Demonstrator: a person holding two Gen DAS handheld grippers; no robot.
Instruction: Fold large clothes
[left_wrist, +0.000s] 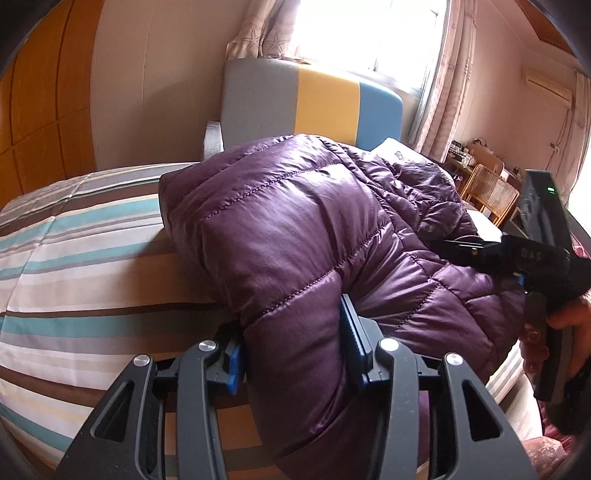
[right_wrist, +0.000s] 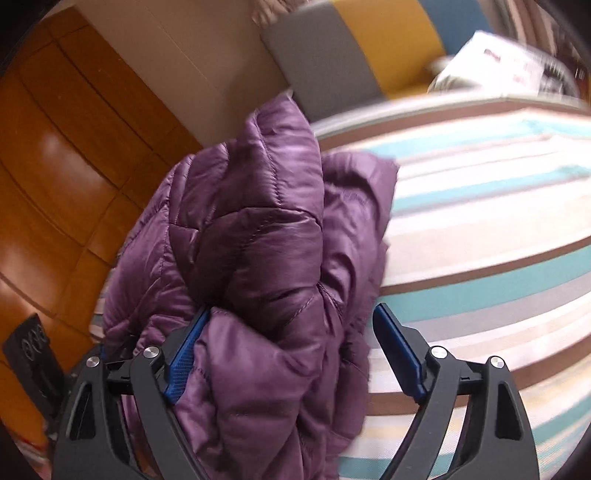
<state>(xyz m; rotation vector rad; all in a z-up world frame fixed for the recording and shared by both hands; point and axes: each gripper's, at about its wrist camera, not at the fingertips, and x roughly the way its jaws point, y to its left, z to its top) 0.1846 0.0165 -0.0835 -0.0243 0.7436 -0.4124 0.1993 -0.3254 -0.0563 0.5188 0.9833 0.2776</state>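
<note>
The left claw (left_wrist: 291, 354) is closed to a moderate gap on a thick fold of the purple puffer jacket (left_wrist: 295, 229); both blue pads (left_wrist: 356, 339) press into the quilted fabric, so the grip is firm. The right claw (right_wrist: 291, 354) stands wide apart: its left pad (right_wrist: 186, 354) lies against the jacket's bulk, while the other pad (right_wrist: 397, 354) is clear of the cloth, so it holds nothing. In the left wrist view the right claw's body shows at the jacket's far edge, with a hand (left_wrist: 565, 332) on its handle.

The jacket lies bunched on the striped bedspread (left_wrist: 74, 258), near the bed's edge, in front of the grey, yellow and blue headboard (left_wrist: 310, 103).

Procedure, as judged: keep the left grip steady as an anchor. Move the right claw to a free hem or corner, take both layers deep between the pads, then lay the fold flat on the bedspread. Slippery padding may slide out of a shallow bite.
</note>
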